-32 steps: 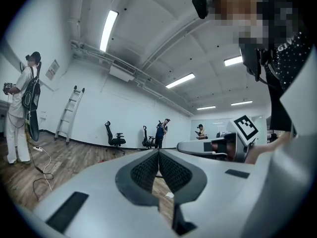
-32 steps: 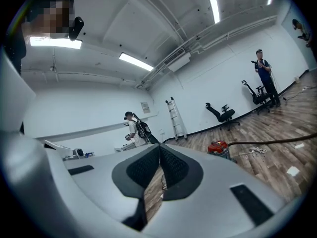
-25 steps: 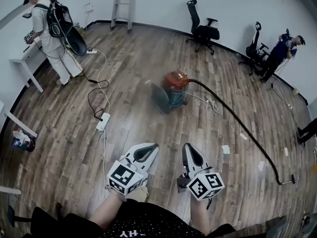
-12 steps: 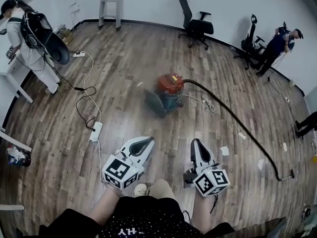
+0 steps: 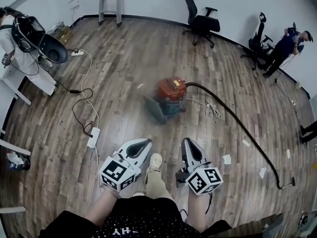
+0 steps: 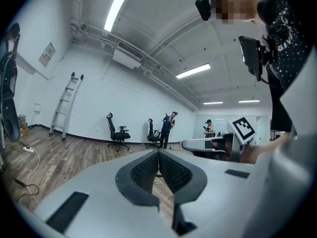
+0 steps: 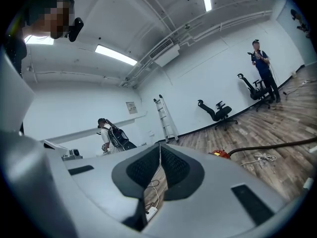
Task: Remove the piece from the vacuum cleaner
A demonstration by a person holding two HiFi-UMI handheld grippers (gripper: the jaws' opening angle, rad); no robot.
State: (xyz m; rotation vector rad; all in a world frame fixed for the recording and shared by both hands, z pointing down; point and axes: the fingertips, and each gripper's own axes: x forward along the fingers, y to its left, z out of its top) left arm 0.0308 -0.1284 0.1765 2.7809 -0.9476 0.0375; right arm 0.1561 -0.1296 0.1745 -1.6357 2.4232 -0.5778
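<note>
A red-topped vacuum cleaner (image 5: 170, 95) with a teal drum stands on the wood floor ahead of me. Its long black hose (image 5: 237, 128) curves away to the right and ends in a nozzle (image 5: 287, 185) on the floor. In the right gripper view the vacuum cleaner (image 7: 220, 153) shows small past the jaws. My left gripper (image 5: 147, 143) and right gripper (image 5: 187, 142) are held low in front of my body, well short of the vacuum. Both are shut with nothing in them. My shoe (image 5: 155, 160) steps between them.
A white power strip (image 5: 92, 138) and its black and white cables (image 5: 83, 90) lie to the left. Two office chairs (image 5: 200, 20) and a ladder (image 5: 110, 3) stand by the far wall. A person with a backpack (image 5: 27, 38) is at far left, another (image 5: 285, 46) at far right. Paper scraps (image 5: 227, 159) dot the floor.
I have walked forward: the vacuum cleaner sits a little nearer, the person at left has slid toward the frame edge, and my foot has come forward between the grippers. Both grippers stay shut.
</note>
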